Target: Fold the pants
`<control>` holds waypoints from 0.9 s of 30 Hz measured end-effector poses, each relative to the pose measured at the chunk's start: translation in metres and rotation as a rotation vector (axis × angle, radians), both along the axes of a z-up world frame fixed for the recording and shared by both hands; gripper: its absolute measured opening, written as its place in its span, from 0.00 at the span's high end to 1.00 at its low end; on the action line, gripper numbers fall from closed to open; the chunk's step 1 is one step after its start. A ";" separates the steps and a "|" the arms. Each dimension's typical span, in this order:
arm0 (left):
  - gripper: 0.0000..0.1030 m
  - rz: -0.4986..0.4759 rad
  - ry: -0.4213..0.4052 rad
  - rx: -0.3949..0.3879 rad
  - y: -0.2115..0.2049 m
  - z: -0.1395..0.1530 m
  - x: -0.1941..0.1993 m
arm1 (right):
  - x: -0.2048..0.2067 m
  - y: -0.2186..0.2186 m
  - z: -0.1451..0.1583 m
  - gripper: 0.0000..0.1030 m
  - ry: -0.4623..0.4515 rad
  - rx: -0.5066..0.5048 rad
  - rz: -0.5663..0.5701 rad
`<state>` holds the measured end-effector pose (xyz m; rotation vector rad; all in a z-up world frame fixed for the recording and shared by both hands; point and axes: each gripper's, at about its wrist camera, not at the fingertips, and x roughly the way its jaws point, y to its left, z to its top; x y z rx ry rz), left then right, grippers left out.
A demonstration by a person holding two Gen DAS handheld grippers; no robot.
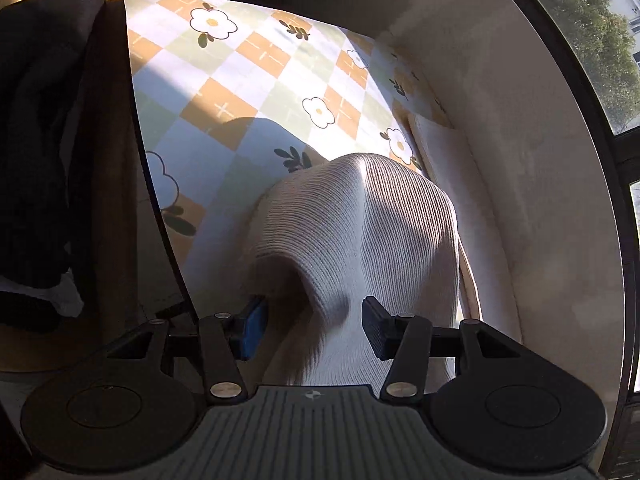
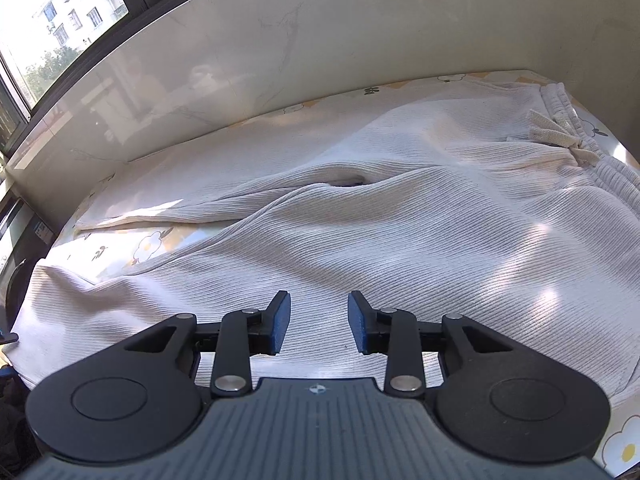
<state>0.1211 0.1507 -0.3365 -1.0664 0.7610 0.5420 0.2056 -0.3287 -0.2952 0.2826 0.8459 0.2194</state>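
1. Left wrist view. The left hand-held gripper [image 1: 314, 330] is about half open, with a bunched fold of the pants [image 1: 360, 236] between its fingers. Cloth rises through the gap and drapes forward, so a leg end seems lifted. Whether the pads actually pinch it, I cannot tell; the dark pad on the right looks against the cloth, the blue one sits at the fold's shadowed edge. The garment hangs over a table [image 1: 248, 92] with a checked flower-print cover. A dark garment [image 1: 36, 160] lies off to the left.

2. Handling, judged: ribbed cream knit, soft, light, limp. It sags and creases wherever unsupported and will not hold a line by itself. Best taken at hems or waistband, where the fabric is doubled.

3. Right wrist view. The right hand-held gripper [image 2: 319, 322] is released, fingers partly apart, nothing between them, hovering just above the near leg. The pants [image 2: 400, 216] lie spread across the table [image 2: 624, 446], legs splayed left, waistband [image 2: 560, 120] and drawstring far right, against the pale wall [image 2: 320, 60].
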 end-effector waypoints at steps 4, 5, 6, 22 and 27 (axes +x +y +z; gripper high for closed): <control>0.48 -0.017 0.019 0.012 0.005 -0.009 0.015 | 0.009 0.007 -0.011 0.67 0.051 -0.021 -0.018; 0.47 -0.017 0.021 0.010 0.005 -0.011 0.017 | 0.011 0.009 -0.014 0.67 0.065 -0.027 -0.024; 0.47 -0.019 0.024 0.005 0.008 -0.013 0.020 | 0.012 0.011 -0.015 0.67 0.072 -0.029 -0.027; 0.93 -0.289 -0.298 0.481 -0.002 0.122 0.081 | 0.038 0.057 -0.033 0.67 0.148 -0.061 -0.034; 0.90 -0.312 -0.211 0.415 0.008 0.112 0.077 | 0.043 0.060 -0.035 0.66 0.146 -0.051 -0.060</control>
